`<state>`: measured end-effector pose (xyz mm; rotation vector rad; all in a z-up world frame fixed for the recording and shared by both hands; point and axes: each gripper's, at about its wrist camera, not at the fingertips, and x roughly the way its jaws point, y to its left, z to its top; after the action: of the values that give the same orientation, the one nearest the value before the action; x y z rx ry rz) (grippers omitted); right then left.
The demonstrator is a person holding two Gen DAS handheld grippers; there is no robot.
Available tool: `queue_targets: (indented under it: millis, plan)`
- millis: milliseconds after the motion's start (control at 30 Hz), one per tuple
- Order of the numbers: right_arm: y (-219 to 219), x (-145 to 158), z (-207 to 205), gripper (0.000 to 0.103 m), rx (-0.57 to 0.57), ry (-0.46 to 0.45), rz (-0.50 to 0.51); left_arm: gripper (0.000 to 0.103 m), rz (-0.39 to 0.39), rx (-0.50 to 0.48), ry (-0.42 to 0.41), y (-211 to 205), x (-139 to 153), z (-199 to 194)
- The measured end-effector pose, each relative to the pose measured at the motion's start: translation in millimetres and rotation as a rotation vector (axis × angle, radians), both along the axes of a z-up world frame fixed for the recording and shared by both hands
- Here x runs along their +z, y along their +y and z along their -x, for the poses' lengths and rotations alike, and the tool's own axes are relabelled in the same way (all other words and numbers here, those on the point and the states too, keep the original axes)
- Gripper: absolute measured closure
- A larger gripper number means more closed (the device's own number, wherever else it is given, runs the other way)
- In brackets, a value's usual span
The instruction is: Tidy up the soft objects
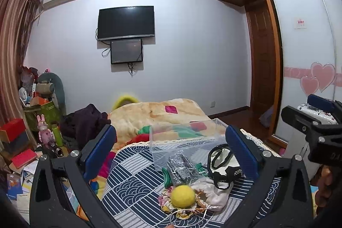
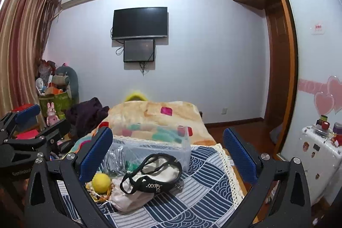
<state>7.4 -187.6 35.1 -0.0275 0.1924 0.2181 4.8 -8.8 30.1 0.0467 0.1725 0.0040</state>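
A heap of soft things lies on a blue and white patterned cloth (image 1: 132,191) (image 2: 203,189): a yellow ball (image 1: 183,196) (image 2: 101,182), a pale pink pouch (image 1: 215,191) (image 2: 128,196), a cream bag with black straps (image 1: 222,161) (image 2: 158,168) and a grey sparkly item in clear wrap (image 1: 181,166) (image 2: 116,158). Behind them stands a clear plastic box (image 1: 183,138) (image 2: 154,142). My left gripper (image 1: 171,149) is open above the heap, nothing between its fingers. My right gripper (image 2: 168,153) is open too, holding nothing; it also shows at the right edge (image 1: 316,121) of the left wrist view.
An orange blanket (image 1: 158,110) (image 2: 149,112) covers the bed behind the box. Dark clothes (image 1: 83,123) (image 2: 87,112) and cluttered boxes and toys (image 1: 42,99) pile up at the left. A white suitcase (image 2: 318,155) and wardrobe door (image 2: 316,57) stand at the right.
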Motion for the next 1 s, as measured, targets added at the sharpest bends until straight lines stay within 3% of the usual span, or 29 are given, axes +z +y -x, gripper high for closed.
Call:
queue_targets:
  millis: [1000]
  plan:
    - [5.5,4.9,1.5,0.000,0.012,0.007,-0.007,0.000,0.066,-0.019,0.020,6.4,6.6,0.0]
